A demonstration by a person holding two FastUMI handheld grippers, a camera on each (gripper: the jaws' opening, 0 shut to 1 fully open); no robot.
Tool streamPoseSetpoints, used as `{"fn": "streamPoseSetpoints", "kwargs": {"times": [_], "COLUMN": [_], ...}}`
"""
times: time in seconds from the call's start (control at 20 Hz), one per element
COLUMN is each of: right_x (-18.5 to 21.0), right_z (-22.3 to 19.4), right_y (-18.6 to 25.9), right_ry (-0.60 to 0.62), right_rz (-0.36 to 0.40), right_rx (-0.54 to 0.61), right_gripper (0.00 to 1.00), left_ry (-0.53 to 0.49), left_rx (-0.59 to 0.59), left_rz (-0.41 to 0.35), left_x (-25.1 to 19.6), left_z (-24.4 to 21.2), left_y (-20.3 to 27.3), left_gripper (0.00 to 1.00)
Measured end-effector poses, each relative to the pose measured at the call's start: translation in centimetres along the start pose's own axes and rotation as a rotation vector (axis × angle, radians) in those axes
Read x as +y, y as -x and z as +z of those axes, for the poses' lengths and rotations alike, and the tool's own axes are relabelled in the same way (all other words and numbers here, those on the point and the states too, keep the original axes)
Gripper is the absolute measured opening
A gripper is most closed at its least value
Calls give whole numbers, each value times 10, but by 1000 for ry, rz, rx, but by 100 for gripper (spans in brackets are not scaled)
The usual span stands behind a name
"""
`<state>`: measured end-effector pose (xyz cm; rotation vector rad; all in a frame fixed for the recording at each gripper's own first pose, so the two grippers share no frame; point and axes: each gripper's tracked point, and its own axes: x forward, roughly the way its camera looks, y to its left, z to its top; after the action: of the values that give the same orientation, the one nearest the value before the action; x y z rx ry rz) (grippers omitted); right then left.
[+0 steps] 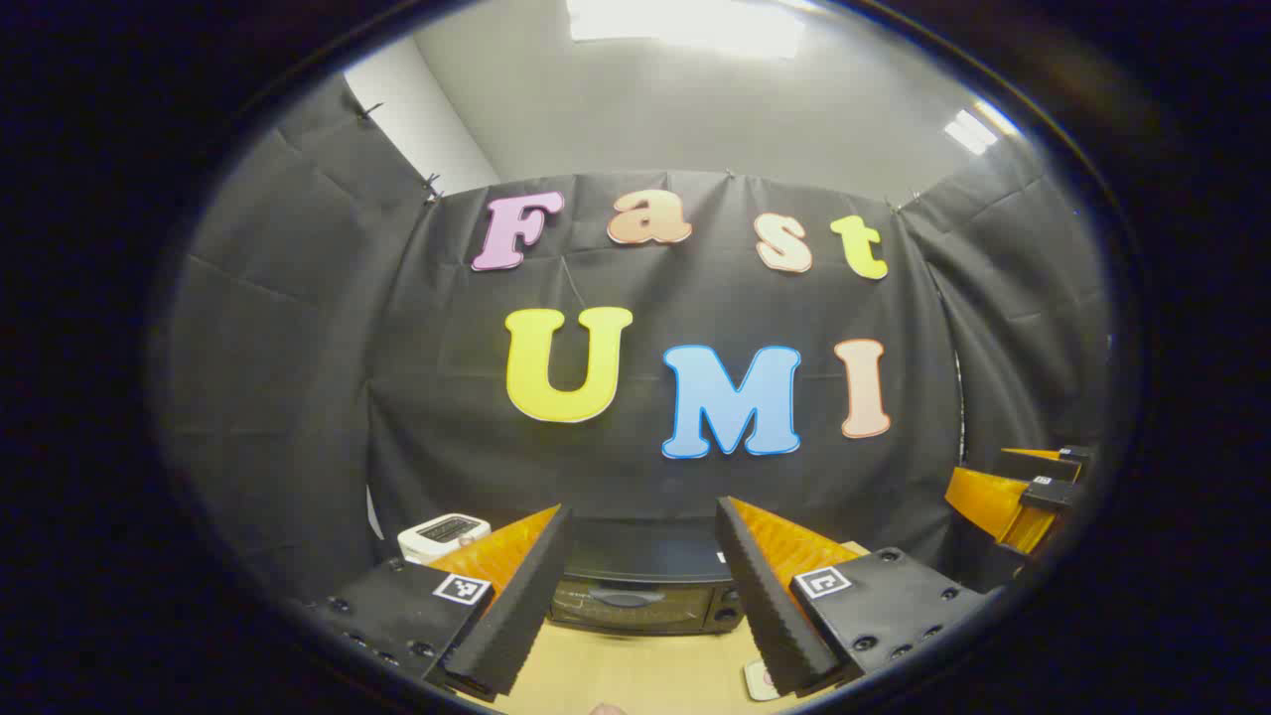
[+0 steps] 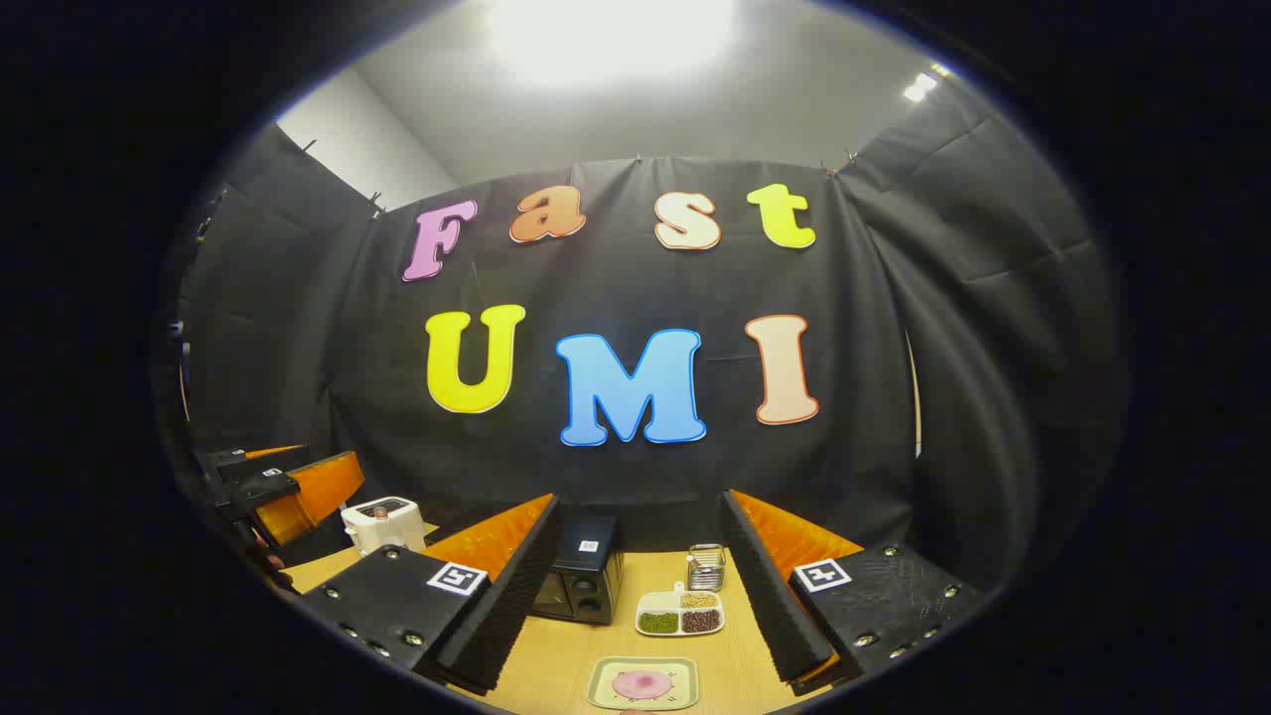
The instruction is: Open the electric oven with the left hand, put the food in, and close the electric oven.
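The black electric oven (image 1: 643,586) stands on the wooden table with its door closed, framed between the fingers of my left gripper (image 1: 643,521), which is open and held back from it. Seen from the right gripper view, the oven (image 2: 581,581) stands left of centre. Pink food (image 2: 643,683) lies on a pale green plate (image 2: 606,695) near the table's front edge. My right gripper (image 2: 640,501) is open above the table, holding nothing. The right gripper (image 1: 1023,492) also appears at the far right of the left gripper view, and the left gripper (image 2: 288,487) at the far left of the right one.
A white toaster (image 2: 382,521) stands left of the oven. A divided dish (image 2: 680,613) of green, tan and dark grains sits right of the oven, with a small metal wire holder (image 2: 706,566) behind it. Black cloth walls close in the table.
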<state>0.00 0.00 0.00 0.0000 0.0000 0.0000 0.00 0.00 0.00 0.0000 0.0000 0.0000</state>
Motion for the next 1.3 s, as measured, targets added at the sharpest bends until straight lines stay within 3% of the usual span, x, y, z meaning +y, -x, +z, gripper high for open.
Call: {"fn": "streamPoseSetpoints", "kwargs": {"times": [0.25, 0.3, 0.5, 0.7, 0.9, 1.3], "right_x": [-6, -7, 2, 14, 21, 15], "right_z": [-5, -7, -3, -2, -8, -24], "right_y": [-11, -13, -18, -21, -24, -31], "right_ry": [9, 10, 4, 13, 18, 7], "right_rz": [-32, -52, -89, -92, -93, -125], "right_rx": [20, 26, 19, 12, 27, 69], "right_gripper": [97, 93, 97, 97, 97, 97], "left_ry": [3, -7, -5, 9, 13, 2], "left_rx": [-23, -11, -6, 6, 36, 207], "left_rz": [-28, -41, -69, -77, -98, -130], "left_x": [-5, -5, 6, 15, 18, 17], "left_z": [5, 4, -1, -6, -16, -91], "left_y": [-7, -10, -21, -31, -42, -84], "left_gripper": [100, 100, 100, 95, 99, 100]}}
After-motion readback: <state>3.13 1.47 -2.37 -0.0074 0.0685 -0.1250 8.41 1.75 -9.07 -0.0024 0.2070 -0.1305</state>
